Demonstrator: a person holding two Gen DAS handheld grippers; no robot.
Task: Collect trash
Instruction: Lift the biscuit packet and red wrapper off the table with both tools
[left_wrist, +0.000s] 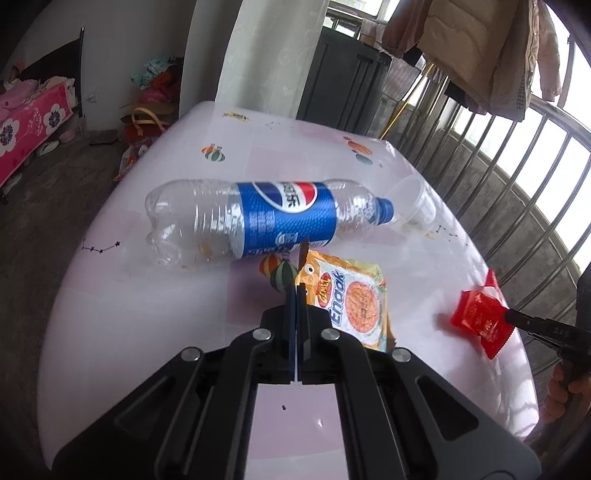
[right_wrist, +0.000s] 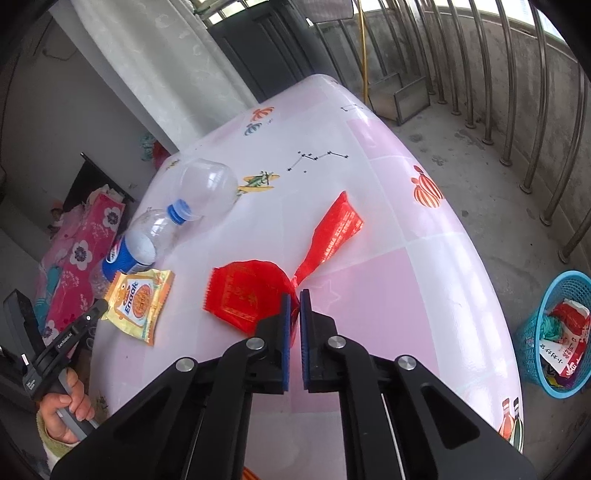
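Note:
My right gripper (right_wrist: 294, 295) is shut on the middle of a red wrapper (right_wrist: 247, 291) lying on the pink table (right_wrist: 388, 280); it also shows in the left wrist view (left_wrist: 476, 317). My left gripper (left_wrist: 298, 288) is shut, pinching the edge of a yellow Enaak snack packet (left_wrist: 354, 306), which also shows in the right wrist view (right_wrist: 142, 301). An empty Pepsi bottle (left_wrist: 258, 218) lies on its side beyond it, with a clear plastic cup (left_wrist: 413, 206) at its cap end.
A blue basket (right_wrist: 554, 332) holding trash stands on the floor right of the table. A metal railing (right_wrist: 517, 92) runs along the far right. A black cabinet (left_wrist: 343, 81) stands behind the table. A pink bed (left_wrist: 26, 125) is at the left.

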